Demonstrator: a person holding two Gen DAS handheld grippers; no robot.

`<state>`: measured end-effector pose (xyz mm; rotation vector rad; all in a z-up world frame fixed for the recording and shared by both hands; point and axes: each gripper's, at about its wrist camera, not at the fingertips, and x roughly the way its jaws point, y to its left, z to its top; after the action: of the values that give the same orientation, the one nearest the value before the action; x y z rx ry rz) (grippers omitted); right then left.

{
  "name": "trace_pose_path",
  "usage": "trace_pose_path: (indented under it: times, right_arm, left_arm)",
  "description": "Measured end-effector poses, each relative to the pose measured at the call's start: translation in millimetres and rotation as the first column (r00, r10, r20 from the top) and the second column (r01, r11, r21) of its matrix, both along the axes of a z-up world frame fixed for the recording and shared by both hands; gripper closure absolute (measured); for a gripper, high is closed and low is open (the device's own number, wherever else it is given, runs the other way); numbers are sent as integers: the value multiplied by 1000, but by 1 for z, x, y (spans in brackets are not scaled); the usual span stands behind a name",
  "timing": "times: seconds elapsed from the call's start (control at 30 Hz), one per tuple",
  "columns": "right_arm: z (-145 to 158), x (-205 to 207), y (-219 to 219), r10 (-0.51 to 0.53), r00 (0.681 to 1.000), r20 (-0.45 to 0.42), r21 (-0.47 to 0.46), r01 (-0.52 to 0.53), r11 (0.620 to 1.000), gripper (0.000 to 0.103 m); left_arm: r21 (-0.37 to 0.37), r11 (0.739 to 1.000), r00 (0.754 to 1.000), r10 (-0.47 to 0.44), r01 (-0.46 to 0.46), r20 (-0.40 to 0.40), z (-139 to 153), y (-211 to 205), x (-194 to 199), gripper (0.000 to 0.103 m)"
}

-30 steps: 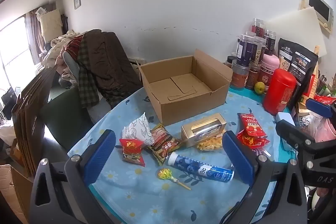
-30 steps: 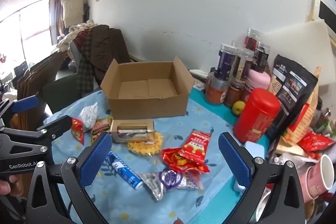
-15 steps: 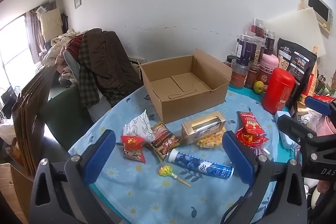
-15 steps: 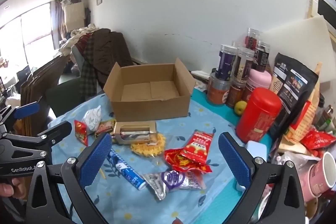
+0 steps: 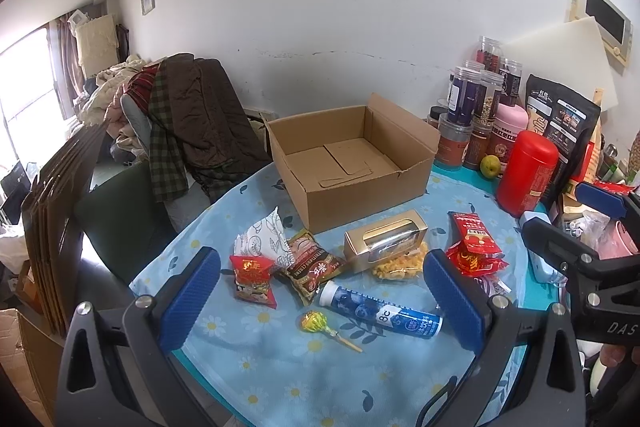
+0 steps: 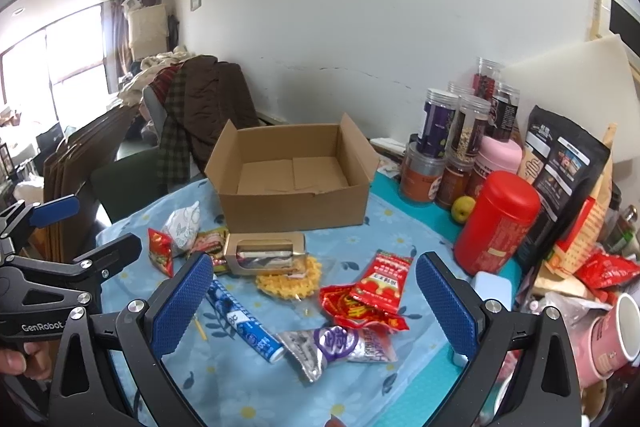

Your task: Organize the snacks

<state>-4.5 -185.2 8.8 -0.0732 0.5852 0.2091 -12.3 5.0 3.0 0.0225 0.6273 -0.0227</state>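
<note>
While both tools hang above the tabletop (image 5: 280,383), each one is wide open and holds nothing. The left gripper (image 5: 320,301) has its two blue pads far apart. Between them, lower down, lie a blue tube (image 5: 380,311) and a yellow lollipop (image 5: 314,321). At 11 o'clock from this gripper sits a small red packet (image 5: 252,277), with a white bag (image 5: 260,241) just behind it. A brown packet (image 5: 314,265) touches the tube's end. At 12 o'clock is a gold box with a window (image 5: 384,241), resting on a yellow snack (image 5: 398,265). At 1 o'clock lie red packets (image 5: 474,247).

The right gripper (image 6: 314,303) is also spread wide. Just under it, at 6 o'clock, is a silver and purple packet (image 6: 336,345). The red packets (image 6: 372,291) lie right between its pads. The blue tube (image 6: 244,323) is at 8 o'clock, near the left pad.

Farther off, at 12 o'clock from both, stands an open cardboard box (image 5: 352,163) with nothing inside. A tall red can (image 6: 496,223) stands at 2 o'clock, with jars (image 6: 440,147) behind it.

A hand (image 6: 24,361) grips the left tool's handle at the edge of the right view.
</note>
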Motion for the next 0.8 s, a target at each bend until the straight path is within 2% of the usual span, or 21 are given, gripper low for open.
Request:
trace_pose_path:
  times: [0.8]
  right_arm:
    - [1,0,2,2,1000,4,4,-2,1000,0]
  left_arm:
    - [-7,1000,1000,-15,15,4,3,1,-2,0]
